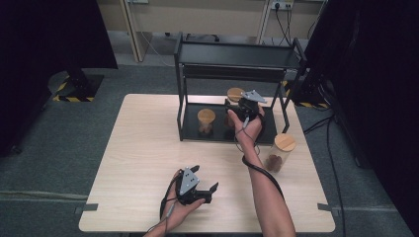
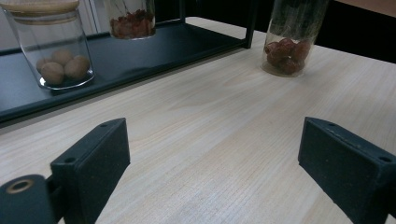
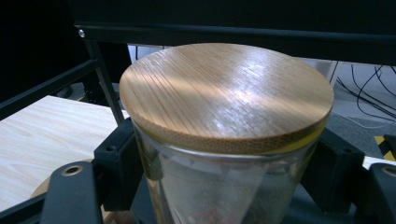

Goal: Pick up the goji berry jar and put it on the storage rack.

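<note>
- Three glass jars with wooden lids: two on the rack's (image 1: 184, 123) lower shelf, one jar on the table (image 1: 279, 153) at the right edge.
- Right gripper (image 1: 245, 111) clamped round the held jar (image 3: 224, 140) just under its lid, at the shelf's right end.
- Left gripper (image 1: 202, 187) spread wide, empty, over bare tabletop (image 1: 148, 148).

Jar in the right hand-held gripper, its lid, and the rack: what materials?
Jar: clear glass by the look, see-through with soft reflections, though clear plastic can't be ruled out. Lid: wood or bamboo, showing fine straight grain, a layered edge and a satin sheen. Rack: probably metal, with thin black matte bars and flat shelves. The right hand-held gripper clamps the jar below the lid.
</note>
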